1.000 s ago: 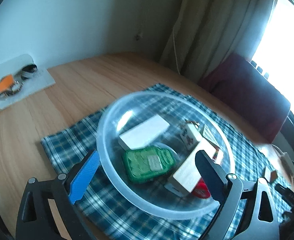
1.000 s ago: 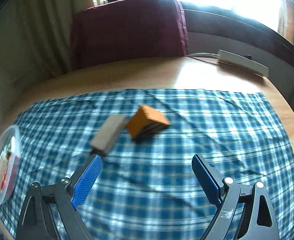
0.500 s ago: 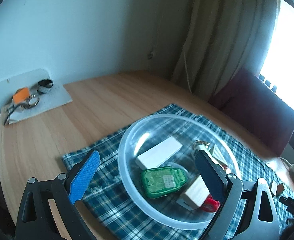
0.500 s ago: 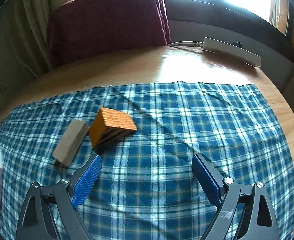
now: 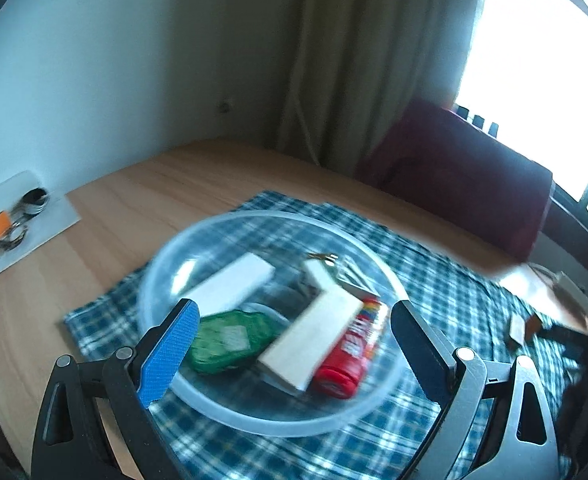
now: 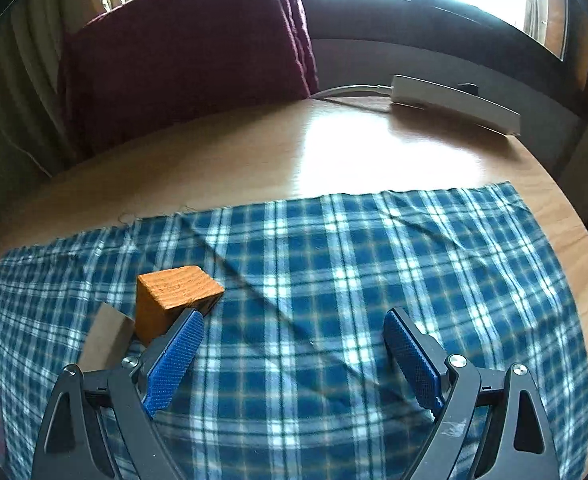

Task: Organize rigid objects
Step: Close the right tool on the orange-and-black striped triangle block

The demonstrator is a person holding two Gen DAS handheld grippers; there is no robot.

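The orange wooden block [image 6: 174, 298] sits on the plaid cloth [image 6: 333, 264], touching a grey-brown block [image 6: 106, 338] on its near-left side; both lie well apart from the clear bowl [image 5: 166, 264], which I take as my landmark. Inside that bowl I see a white slab [image 5: 234, 286], a green case [image 5: 234, 336], a pale wooden block [image 5: 313, 340] and a red tube [image 5: 351, 354]. My right gripper [image 6: 290, 354] is spread wide and empty, its left finger just in front of the orange block, which lies outside the gap. My left gripper [image 5: 294, 344] hangs over the bowl, also spread and holding nothing. The risk I see: closing from here would clip the orange block's corner and shove it into its neighbour, or rumple the cloth.
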